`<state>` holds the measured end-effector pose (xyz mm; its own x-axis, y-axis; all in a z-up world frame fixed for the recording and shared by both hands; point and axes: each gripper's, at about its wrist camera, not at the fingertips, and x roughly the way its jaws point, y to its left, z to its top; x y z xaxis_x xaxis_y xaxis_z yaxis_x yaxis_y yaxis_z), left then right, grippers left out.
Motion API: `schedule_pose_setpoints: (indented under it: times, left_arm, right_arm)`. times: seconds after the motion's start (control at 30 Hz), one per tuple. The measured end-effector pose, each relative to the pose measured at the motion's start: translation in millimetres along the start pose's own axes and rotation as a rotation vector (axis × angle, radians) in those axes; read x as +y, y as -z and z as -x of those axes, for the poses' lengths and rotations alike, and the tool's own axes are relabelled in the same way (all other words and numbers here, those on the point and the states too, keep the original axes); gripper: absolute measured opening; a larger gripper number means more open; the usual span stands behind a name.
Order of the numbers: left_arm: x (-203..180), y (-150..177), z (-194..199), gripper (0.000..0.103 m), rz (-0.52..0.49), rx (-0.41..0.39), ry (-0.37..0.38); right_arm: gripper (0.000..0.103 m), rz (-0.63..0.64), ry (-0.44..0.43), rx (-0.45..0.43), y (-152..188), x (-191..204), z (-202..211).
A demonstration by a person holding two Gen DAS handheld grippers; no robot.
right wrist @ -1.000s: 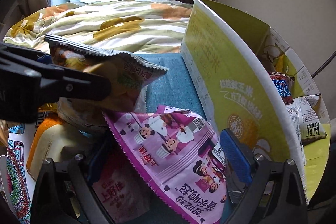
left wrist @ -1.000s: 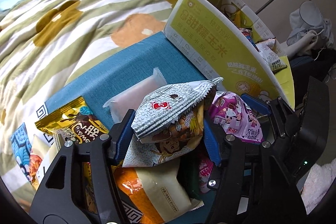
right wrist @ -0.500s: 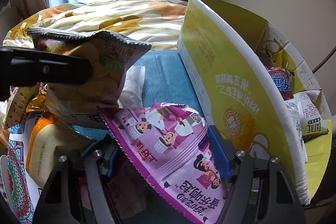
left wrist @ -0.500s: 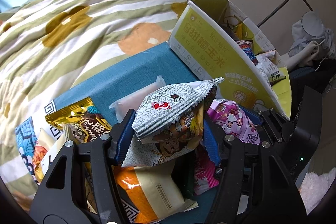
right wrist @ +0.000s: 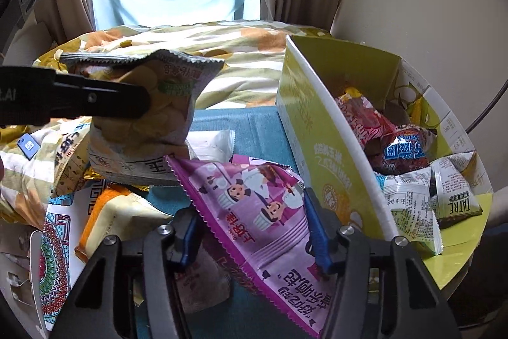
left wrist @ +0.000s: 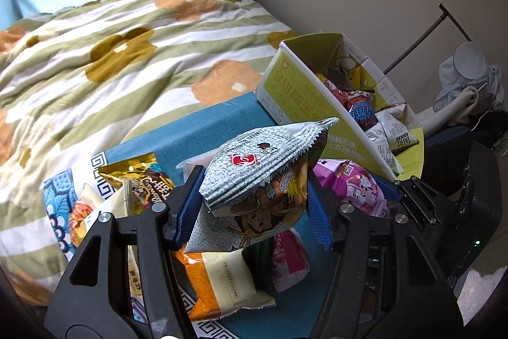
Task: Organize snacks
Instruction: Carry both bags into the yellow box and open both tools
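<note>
My left gripper (left wrist: 252,205) is shut on a silver-grey chip bag (left wrist: 263,161) and holds it above the snack pile. One of its black fingers (right wrist: 95,99) crosses the right wrist view, clamped on that same bag (right wrist: 152,104). My right gripper (right wrist: 254,232) has a purple snack bag (right wrist: 254,205) between its blue pads. Its jaws are closing, both pads press the bag's edges, and the bag is bent and lifted off the cloth. That bag (left wrist: 352,189) also shows in the left wrist view. A yellow-green cardboard box (right wrist: 317,123) stands open to the right.
The box (left wrist: 301,97) holds several red, blue and white packets. On the blue cloth (left wrist: 206,129) lie a gold packet (left wrist: 136,177), an orange-and-cream packet (left wrist: 216,278), a pink packet (left wrist: 289,259) and a clear white packet (right wrist: 212,142). A flowered bedspread (left wrist: 127,53) lies behind.
The right jaws have come in from wide apart onto the purple bag. Both grippers have risen, carrying the chip bag and the purple bag up from the pile.
</note>
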<state>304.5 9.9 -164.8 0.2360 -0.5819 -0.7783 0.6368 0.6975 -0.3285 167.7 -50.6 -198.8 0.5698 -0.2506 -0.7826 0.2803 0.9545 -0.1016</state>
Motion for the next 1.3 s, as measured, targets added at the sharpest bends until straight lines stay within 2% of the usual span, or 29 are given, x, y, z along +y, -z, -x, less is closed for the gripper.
schedule_pose_setpoints:
  times: [0.33, 0.53, 0.7, 0.83, 0.97, 1.1, 1.3]
  left_arm:
    - [-12, -2, 64, 0.056, 0.093, -0.107, -0.067]
    - [-40, -15, 95, 0.056, 0.096, -0.176, -0.120]
    - [-78, -35, 101, 0.056, 0.101, -0.238, -0.155]
    - [-112, -56, 87, 0.056, 0.118, -0.278, -0.180]
    - [-145, -79, 56, 0.056, 0.138, -0.294, -0.184]
    - [-172, -103, 13, 0.056, 0.150, -0.282, -0.201]
    - [-191, -128, -51, 0.056, 0.208, -0.242, -0.178]
  right_arm:
    - [0.053, 0.013, -0.094, -0.118, -26, -8, 69]
    - [0.053, 0.007, -0.150, -0.192, -50, -28, 113]
    - [0.053, 0.015, -0.202, -0.252, -70, -60, 142]
    - [0.053, 0.039, -0.223, -0.302, -86, -97, 150]
    - [0.053, 0.058, -0.243, -0.315, -102, -140, 145]
    - [0.053, 0.077, -0.248, -0.318, -116, -180, 129]
    - [0.053, 0.099, -0.267, -0.271, -134, -231, 93]
